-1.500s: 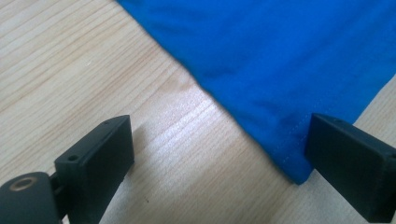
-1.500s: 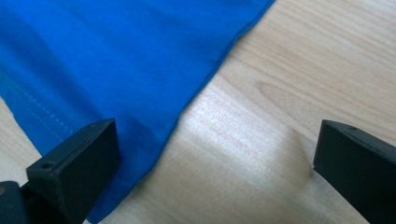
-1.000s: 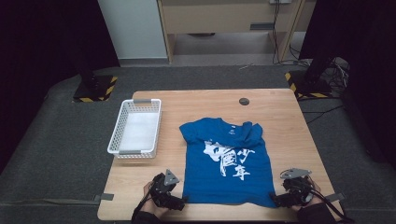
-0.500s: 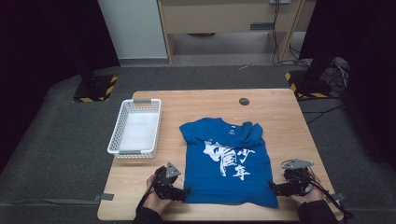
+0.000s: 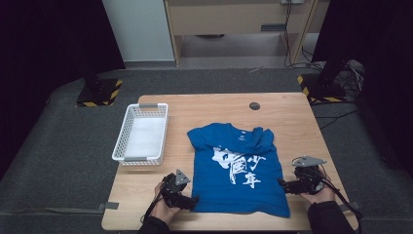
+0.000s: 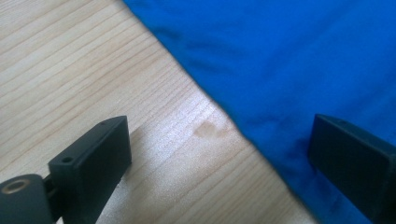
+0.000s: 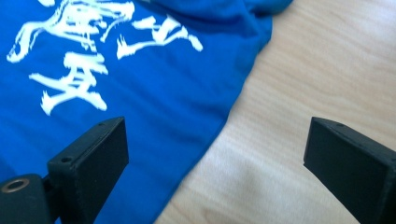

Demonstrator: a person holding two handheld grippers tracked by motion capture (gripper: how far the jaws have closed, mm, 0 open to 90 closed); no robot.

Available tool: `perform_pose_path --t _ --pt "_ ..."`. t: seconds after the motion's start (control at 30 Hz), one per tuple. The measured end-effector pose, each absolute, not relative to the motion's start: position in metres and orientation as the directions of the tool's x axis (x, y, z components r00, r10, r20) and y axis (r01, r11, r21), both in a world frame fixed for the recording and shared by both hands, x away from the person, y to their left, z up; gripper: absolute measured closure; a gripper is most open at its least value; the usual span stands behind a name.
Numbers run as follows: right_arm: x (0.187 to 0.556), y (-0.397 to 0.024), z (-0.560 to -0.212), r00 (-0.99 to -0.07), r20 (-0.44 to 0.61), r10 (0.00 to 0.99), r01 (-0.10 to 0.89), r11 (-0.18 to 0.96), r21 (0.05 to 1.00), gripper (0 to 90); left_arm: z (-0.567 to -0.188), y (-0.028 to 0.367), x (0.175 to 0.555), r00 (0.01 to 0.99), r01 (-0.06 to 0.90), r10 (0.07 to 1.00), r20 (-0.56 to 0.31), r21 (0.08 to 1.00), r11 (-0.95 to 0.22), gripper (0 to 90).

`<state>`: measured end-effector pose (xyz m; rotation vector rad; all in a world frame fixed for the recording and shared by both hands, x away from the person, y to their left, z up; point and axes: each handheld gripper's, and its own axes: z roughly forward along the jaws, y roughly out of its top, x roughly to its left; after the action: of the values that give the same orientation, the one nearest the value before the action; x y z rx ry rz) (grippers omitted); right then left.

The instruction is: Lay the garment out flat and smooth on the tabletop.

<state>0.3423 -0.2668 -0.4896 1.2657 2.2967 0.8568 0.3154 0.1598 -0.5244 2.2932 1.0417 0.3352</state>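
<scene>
Now both hands are getting ready to grab the bottom of the blue cotton T-shirt with white writing [image 5: 235,170], which is lying flat on the light wooden table [image 5: 292,117], beside the white plastic basket [image 5: 141,132]. On the left, the left gripper [image 5: 187,201] is sitting wide open over the shirt's left edge. On the right, the right gripper [image 5: 285,186] is also wide open over the right edge. Next, I think, each needs to pinch its edge. The shirt's neck is pointing away from the person, so it is running long from near to far.

Wooden table [image 5: 292,122] bears blue T-shirt [image 5: 238,170], white basket [image 5: 141,134].
</scene>
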Motion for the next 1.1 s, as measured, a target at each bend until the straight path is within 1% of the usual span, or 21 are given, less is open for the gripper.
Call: perform_pose_path --t 0.57,0.8,0.93,1.1 --pt "0.368 -0.269 -0.467 -0.494 0.011 0.869 0.599 0.331 0.729 9.7 -0.530 0.161 0.315 0.662 0.576 0.749 -0.013 0.649 -0.498 0.2" --pt "0.385 -0.269 -0.452 -0.468 -0.020 0.884 0.571 0.320 0.756 11.9 -0.531 0.162 0.314 0.662 0.570 0.749 -0.011 0.657 -0.494 0.0" --pt "0.394 -0.269 -0.440 -0.453 -0.013 0.892 0.548 0.290 0.784 13.0 -0.531 0.162 0.313 0.662 0.570 0.750 -0.012 0.657 -0.493 0.1" --pt "0.407 -0.266 -0.429 -0.454 -0.030 0.891 0.534 0.299 0.791 14.6 -0.531 0.162 0.313 0.661 0.570 0.750 -0.011 0.658 -0.492 0.1"
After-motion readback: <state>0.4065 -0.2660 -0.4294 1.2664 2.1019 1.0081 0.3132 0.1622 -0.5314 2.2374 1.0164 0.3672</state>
